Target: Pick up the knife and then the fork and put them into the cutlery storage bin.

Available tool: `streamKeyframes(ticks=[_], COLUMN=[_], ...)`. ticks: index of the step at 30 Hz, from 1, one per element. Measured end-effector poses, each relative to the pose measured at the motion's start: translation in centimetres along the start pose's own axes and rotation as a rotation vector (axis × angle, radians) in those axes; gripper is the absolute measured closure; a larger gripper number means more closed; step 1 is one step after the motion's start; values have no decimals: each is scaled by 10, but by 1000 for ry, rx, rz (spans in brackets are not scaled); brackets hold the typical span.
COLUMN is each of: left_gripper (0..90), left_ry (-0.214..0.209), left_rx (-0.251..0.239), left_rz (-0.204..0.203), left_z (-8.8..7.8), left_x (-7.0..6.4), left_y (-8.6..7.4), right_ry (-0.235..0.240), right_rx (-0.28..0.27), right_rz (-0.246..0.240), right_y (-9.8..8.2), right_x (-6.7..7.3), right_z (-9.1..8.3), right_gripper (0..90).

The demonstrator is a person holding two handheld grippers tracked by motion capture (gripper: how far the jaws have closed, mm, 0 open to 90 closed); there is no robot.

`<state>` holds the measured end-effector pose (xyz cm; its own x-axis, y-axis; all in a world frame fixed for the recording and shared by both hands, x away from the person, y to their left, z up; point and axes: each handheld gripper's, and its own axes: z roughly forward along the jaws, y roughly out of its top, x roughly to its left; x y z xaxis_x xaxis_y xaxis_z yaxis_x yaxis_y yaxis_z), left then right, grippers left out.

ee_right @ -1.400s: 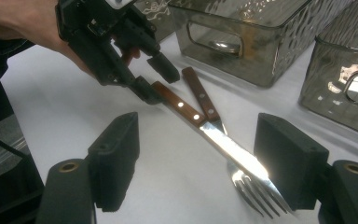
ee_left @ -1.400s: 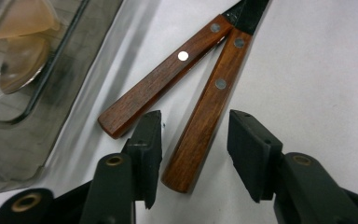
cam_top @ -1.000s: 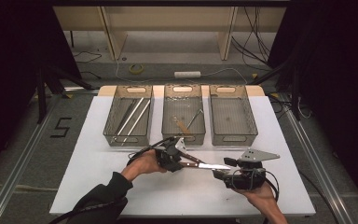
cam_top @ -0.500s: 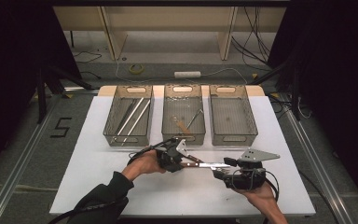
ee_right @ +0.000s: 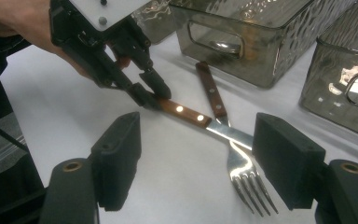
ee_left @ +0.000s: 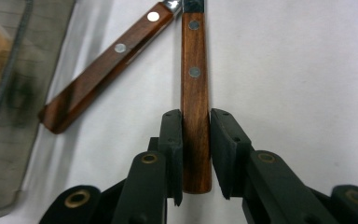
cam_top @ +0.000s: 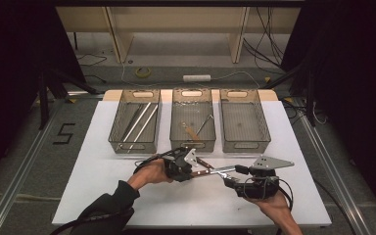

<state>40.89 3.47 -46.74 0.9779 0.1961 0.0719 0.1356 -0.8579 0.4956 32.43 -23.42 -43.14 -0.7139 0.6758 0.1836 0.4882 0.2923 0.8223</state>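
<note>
My left gripper (ee_left: 196,154) has just been closing its jaws, and now they pinch the brown wooden handle of a fork (ee_right: 200,122). The fork sits low on the white table (cam_top: 103,196), in front of the middle bin (cam_top: 192,142). Its shiny prongs point toward my right gripper (ee_right: 198,158), whose jaws are spread wide apart with the prongs between them, touching neither one. A second wooden-handled utensil (ee_left: 107,65) lies on the table just beside the fork, and their metal necks cross.
</note>
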Motion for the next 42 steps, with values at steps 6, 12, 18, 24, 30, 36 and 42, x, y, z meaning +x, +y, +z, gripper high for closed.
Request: streamKeyframes(ticks=[6, 12, 18, 24, 30, 36, 42], left_gripper=[748, 748, 748, 748, 748, 748, 747], left_ry=[-15, -27, -28, -32, -36, -41, -41], left_rx=[-8, -10, -6, -12, -9, 5, 3], left_rz=[-34, -76, -89, -102, -110, -100, -107], left_z=[-8, -19, -29, -34, -33, -35, -35], left_x=[-2, -3, -5, -7, -7, -7, -7], left_y=[3, 6, 11, 13, 13, 13, 14], right_ry=[1, -3, -11, -11, -24, -39, -55], right_rx=[1, 16, 59, 109, 186, 222, 263], right_rz=[-5, -45, -137, -250, -352, -428, -477], right_y=[1, 5, 11, 15, 16, 17, 17], right_x=[1, 5, 9, 16, 21, 22, 23], right_z=[2, 10, 27, 49, 78, 98, 107], right_gripper=[340, 338, 329, 327, 331, 348, 397])
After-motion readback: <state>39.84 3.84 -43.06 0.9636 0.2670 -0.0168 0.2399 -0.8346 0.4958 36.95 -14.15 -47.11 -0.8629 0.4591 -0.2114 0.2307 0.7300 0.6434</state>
